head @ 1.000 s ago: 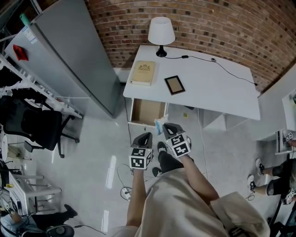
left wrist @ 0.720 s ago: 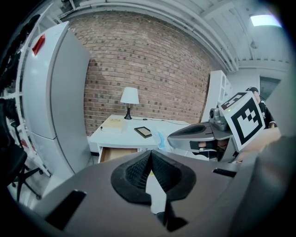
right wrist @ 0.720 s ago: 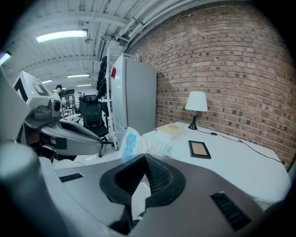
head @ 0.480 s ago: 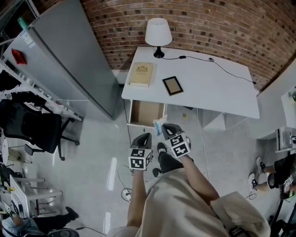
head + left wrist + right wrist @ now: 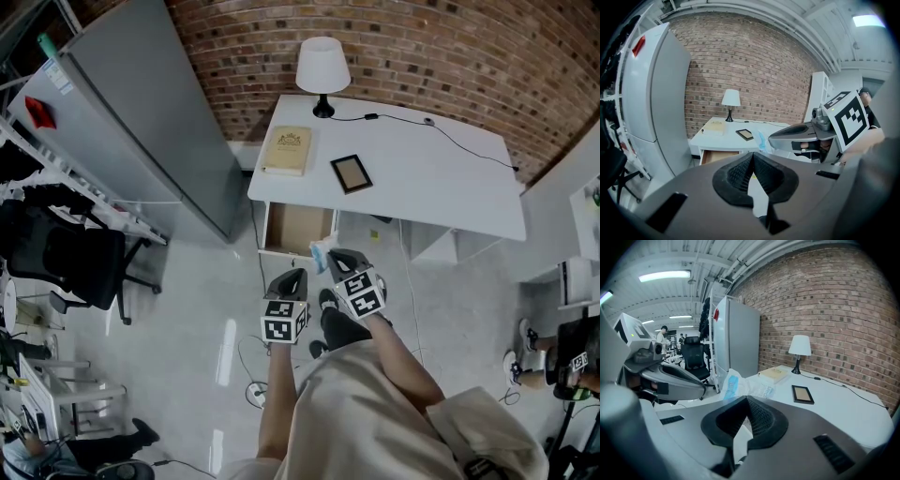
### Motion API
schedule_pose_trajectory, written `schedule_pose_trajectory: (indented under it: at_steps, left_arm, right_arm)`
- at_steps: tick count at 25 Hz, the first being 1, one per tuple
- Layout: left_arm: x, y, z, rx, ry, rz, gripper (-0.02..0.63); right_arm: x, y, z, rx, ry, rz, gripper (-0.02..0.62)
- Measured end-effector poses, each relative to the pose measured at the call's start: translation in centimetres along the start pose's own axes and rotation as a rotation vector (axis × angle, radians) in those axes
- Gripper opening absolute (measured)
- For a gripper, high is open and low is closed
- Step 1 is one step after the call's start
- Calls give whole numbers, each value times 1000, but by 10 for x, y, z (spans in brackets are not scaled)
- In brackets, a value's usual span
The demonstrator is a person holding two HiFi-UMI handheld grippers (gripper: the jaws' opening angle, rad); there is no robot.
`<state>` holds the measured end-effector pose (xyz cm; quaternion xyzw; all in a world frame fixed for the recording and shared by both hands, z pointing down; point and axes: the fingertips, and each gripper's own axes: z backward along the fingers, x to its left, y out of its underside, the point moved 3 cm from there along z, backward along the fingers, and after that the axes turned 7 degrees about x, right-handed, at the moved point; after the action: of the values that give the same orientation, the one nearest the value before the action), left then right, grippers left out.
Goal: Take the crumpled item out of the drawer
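Note:
The crumpled item [image 5: 322, 253], a white wrapper with blue print, is out in front of the open drawer [image 5: 300, 227] of the white desk [image 5: 441, 183]. My right gripper [image 5: 335, 256] is shut on it. In the right gripper view the wrapper [image 5: 746, 386] sticks up beyond the closed right gripper [image 5: 746, 400]. My left gripper [image 5: 297, 276] hangs beside it over the floor, shut and holding nothing. The left gripper view shows the left gripper [image 5: 752, 157] with its pads together, the wrapper [image 5: 762, 140] to the right, and the drawer's [image 5: 720, 155] bare wooden bottom.
On the desk stand a white lamp [image 5: 323, 67], a tan book [image 5: 288, 149] and a dark framed picture [image 5: 351, 172], with a cable [image 5: 459, 141] running across. A grey cabinet [image 5: 141, 112] stands left of the desk. A black chair [image 5: 70, 258] is at far left.
Both grippers and the wrapper hold the same place in front of the drawer. Only a person at the right edge of the head view has shifted.

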<state>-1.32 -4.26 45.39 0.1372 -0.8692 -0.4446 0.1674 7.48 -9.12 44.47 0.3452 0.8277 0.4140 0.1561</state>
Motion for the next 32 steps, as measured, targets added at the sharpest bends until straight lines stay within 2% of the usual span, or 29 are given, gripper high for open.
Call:
schedule_pose_trajectory:
  at_steps: [21,32]
  left_arm:
    - [5,6,-1,-3,21,9,17]
    - [-2,7,-3,8,64,1,17]
  right_arm:
    - [3,-4,-3,-24,13,14,25]
    - [-1,-1,-1,-16,15,8,25]
